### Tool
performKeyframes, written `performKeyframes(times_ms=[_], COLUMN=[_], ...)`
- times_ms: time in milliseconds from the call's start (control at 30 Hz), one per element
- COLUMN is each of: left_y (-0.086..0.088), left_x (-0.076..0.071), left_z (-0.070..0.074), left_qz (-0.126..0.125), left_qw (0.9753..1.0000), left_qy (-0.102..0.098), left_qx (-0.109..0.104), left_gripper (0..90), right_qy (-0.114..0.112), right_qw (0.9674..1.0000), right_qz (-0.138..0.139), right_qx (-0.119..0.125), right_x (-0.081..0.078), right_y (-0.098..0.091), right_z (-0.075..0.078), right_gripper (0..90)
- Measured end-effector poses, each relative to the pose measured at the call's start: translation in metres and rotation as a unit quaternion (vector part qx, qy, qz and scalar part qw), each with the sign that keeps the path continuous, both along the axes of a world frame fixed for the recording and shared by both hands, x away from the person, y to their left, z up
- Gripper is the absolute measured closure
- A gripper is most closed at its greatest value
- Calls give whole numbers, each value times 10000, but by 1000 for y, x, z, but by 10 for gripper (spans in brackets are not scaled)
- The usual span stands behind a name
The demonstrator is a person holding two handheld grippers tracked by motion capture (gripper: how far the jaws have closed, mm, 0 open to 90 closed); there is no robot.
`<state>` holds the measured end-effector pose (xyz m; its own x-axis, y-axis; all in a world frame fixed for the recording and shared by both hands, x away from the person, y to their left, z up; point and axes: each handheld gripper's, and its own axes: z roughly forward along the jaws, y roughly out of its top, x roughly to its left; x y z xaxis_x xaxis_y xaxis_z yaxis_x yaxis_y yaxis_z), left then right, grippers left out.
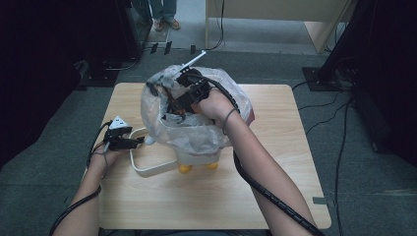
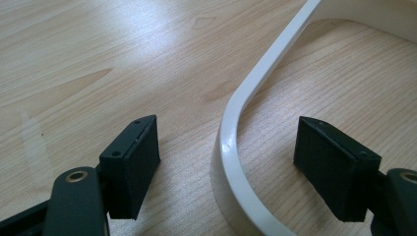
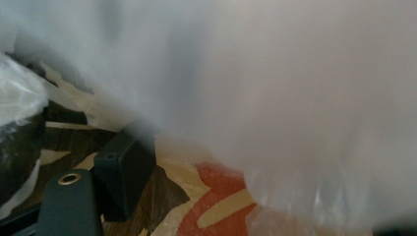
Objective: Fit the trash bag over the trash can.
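1. Near left, my left gripper (image 1: 141, 141) rests low on the pale wooden table (image 1: 206, 196), jaws wide, straddling the curved white plastic handle (image 2: 236, 128) without pressing it.
2. That handle loops out from the white bin with yellow feet (image 1: 196, 160) at the table's middle.
3. Farther, my right gripper (image 1: 172, 105) dips into the translucent plastic bag (image 1: 196, 132) lining the bin, jaws apart, above a red-and-cream wrapper (image 3: 216, 196); whether they touch it, I cannot tell.

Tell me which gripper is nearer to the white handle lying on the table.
Left. The left gripper has its open jaws on either side of the white handle, not pressing it. The right gripper is farther back, down inside the clear plastic bag that lines the bin.
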<state>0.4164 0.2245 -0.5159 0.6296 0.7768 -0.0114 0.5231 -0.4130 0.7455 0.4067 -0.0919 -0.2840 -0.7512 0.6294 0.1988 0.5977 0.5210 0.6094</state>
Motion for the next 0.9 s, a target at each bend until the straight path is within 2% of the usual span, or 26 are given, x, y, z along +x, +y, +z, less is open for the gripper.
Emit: performKeyframes(times_ms=[33,133,200,300,400,533,567,667,700,767,833,900], left_y=[0,0,0,0,1,0,0,0,0,0,0,0], left_x=[0,0,0,0,1,1,1,1,0,0,0,0], left_z=[0,0,0,0,0,0,0,0,0,0,0,0], left_qz=[0,-1,2,0,4,0,0,2,3,0,2,1], left_qw=[10000,10000,10000,10000,10000,10000,10000,10000,10000,10000,10000,10000], left_qy=[1,7,5,14,23,18,18,12,9,10,2,4], left_qx=[-12,2,-20,-39,-55,-35,-31,-23,-6,5,1,2], left_gripper=[255,255,255,255,255,255,255,255,255,255,255,255], right_qy=[32,249,228,212,162,191,191,80,80,39,102,27], right_qw=[9999,9993,9989,9989,9993,9996,9996,9999,9999,10000,9999,9999], right_qz=[97,84,194,211,113,-188,-188,-76,-76,-19,-50,45], right_qx=[-92,-276,-352,-356,-317,-73,-73,-45,-45,-79,61,152], right_x=[-1,0,0,0,-3,-7,-7,-13,-13,-16,-17,-19], right_y=[1,2,3,3,1,-3,-3,-7,-7,-14,-19,-24], right_z=[-6,-16,-18,-18,-10,9,9,28,28,37,45,55], right_gripper=[239,237,236,239,243,227,227,221,221,221,223,223])
